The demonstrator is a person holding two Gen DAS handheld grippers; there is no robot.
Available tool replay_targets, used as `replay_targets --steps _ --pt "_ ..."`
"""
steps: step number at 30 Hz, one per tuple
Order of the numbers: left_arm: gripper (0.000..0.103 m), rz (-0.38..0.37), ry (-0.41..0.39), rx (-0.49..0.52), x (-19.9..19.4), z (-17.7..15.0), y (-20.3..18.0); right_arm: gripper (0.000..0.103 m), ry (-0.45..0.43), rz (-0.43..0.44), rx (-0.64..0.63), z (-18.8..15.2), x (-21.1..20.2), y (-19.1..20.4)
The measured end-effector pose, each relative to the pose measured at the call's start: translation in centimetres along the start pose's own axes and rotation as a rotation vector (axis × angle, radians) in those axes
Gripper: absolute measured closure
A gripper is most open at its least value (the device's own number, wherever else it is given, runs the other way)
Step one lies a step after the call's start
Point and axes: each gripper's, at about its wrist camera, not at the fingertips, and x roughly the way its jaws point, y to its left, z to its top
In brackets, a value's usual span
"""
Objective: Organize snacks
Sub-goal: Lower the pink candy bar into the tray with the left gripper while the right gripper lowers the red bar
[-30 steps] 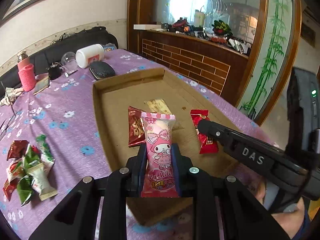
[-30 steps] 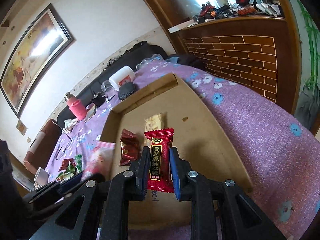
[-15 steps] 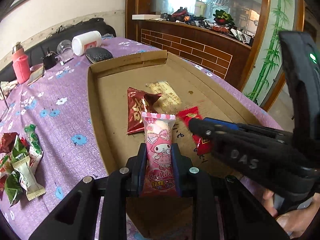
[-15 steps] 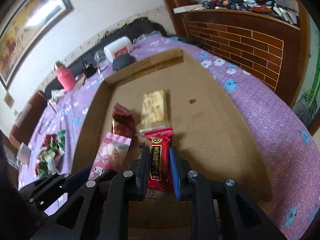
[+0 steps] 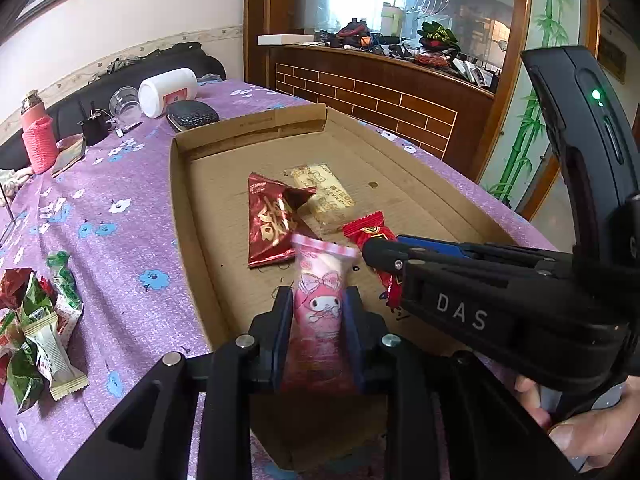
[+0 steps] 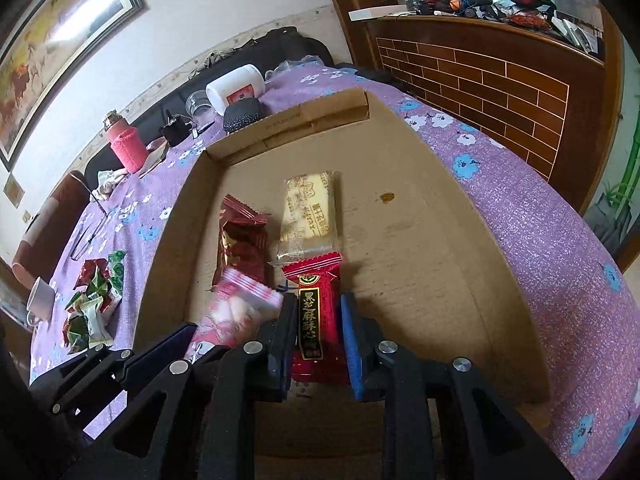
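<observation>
Opening left gripper (image 5: 318, 312) – pink snack (image 5: 320, 300) blurred, right gripper (image 6: 318, 328) unchanged

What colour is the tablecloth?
Purple tablecloth with blue and white flowers; clearest in left wrist view.

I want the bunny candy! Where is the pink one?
The pink bunny snack sits in the left gripper, over the near end of the cardboard tray, just left of the red snack in the right gripper.

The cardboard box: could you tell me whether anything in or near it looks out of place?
One thing: a white jar lies tipped on its side on the tablecloth beyond the box. Inside, a small brown stain marks the floor. The snacks look intact.
</observation>
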Motion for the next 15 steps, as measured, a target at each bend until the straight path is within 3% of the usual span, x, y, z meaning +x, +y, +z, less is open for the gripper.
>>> replay_targets --steps 3,7,15 --pt "0.072 0.002 -0.006 0.006 -0.1 0.0 -0.1 0.079 0.000 0.001 0.000 0.0 0.0 0.1" --pt "0.060 0.010 -0.027 0.002 -0.6 0.0 -0.1 0.068 -0.001 0.018 -0.011 0.0 0.0 0.2" --pt "0.060 0.018 -0.058 -0.008 -1.1 0.1 0.2 0.065 -0.089 0.044 0.013 -0.4 -1.8 -0.2"
